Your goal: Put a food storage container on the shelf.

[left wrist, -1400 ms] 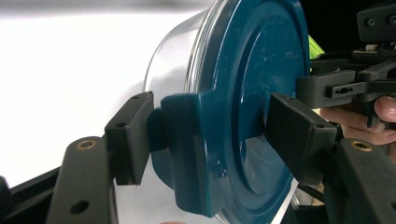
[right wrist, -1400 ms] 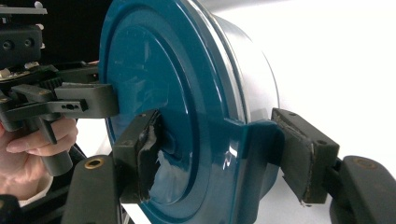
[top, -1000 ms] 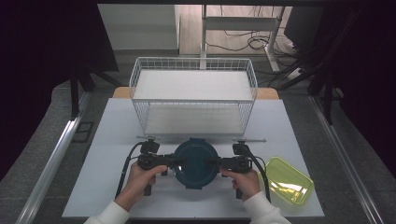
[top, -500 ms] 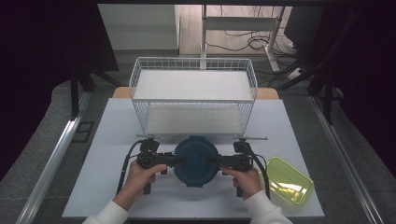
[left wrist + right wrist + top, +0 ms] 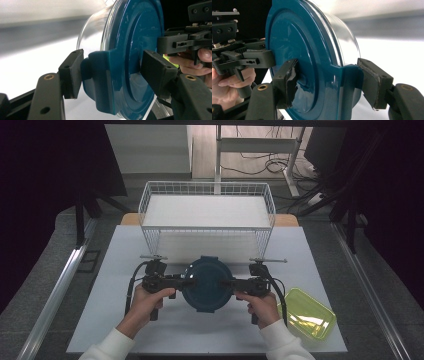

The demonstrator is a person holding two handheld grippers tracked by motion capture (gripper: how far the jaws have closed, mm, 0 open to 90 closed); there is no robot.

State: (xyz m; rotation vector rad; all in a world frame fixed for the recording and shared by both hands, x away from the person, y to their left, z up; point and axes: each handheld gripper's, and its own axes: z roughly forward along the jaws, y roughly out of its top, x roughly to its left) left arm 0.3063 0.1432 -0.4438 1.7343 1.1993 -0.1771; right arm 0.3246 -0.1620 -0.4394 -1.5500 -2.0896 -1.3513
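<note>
**Colleague:** Where's the container sitting for you?

**Me:** From the high view I have the round container with the teal lid [image 5: 206, 283] between my two claws, near the front middle of the white surface [image 5: 115, 320]. My left claw [image 5: 189, 282] meets it at its 9 o'clock and my right claw [image 5: 223, 283] at its 3 o'clock.

**Colleague:** Are both claws actually gripping?

**Me:** Yes. In the left gripper view my left claw [image 5: 110, 68] is partly open, with its jaws clamped across one of the lid's latch tabs: one pad presses on the tab's outer face and the other on the lid's top. In the right gripper view my right claw [image 5: 332, 77] holds the opposite tab the same way, jaws standing fairly wide because the tab and rim fill the gap. The clear body of the container shows behind the lid in the left gripper view.

**Colleague:** What else is around it?

**Me:** A white wire basket [image 5: 207, 215] stands at the container's 12 o'clock, just beyond it on the surface. A yellow-green rectangular tray [image 5: 307, 320] lies at about its 4 o'clock, near my right hand [image 5: 260, 305]. My left hand [image 5: 145, 300] is at about the container's 8 o'clock.
</note>
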